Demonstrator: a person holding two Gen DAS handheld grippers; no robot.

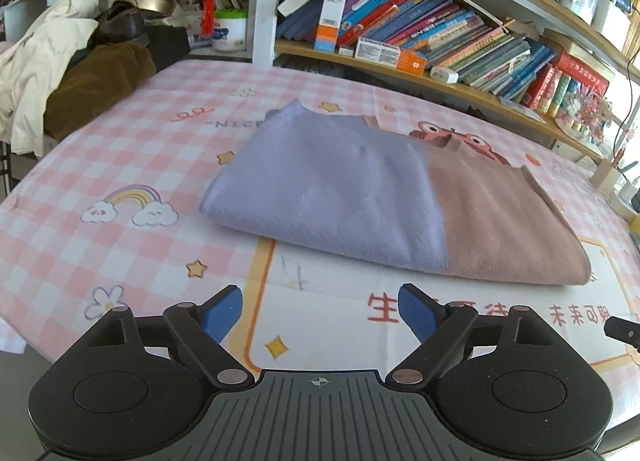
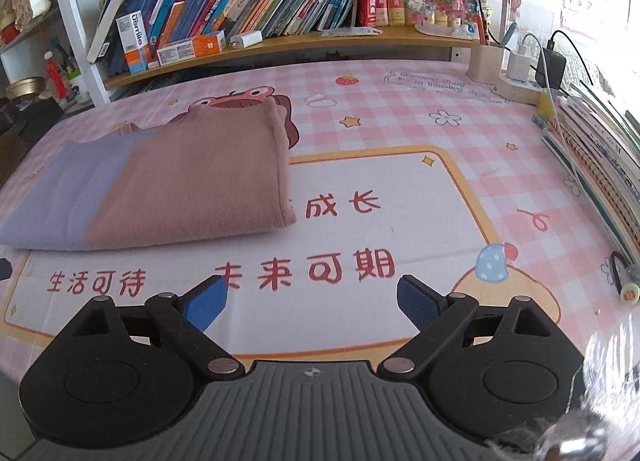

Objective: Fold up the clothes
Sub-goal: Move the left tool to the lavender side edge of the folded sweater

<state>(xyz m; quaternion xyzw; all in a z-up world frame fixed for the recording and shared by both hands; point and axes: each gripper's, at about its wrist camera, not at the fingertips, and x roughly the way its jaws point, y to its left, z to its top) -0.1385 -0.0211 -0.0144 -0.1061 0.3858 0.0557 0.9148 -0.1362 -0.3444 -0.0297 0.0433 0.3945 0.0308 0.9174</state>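
Lay spread under everything: a pink checked tablecloth [image 1: 120, 149] printed with a rainbow [image 1: 134, 197], stars and red characters [image 2: 304, 273]. Leaned in rows on the shelf [image 1: 360, 61] behind: books [image 1: 420, 21], with an orange box [image 2: 192, 47] and a white charger [image 2: 246, 39] in front of them. Sat heaped at the far left corner: a cream jacket [image 1: 36, 57] and a brown garment [image 1: 96, 81]. Stood stacked along the right edge: more books [image 2: 592, 149], near a power strip [image 2: 524, 77] with plugs.
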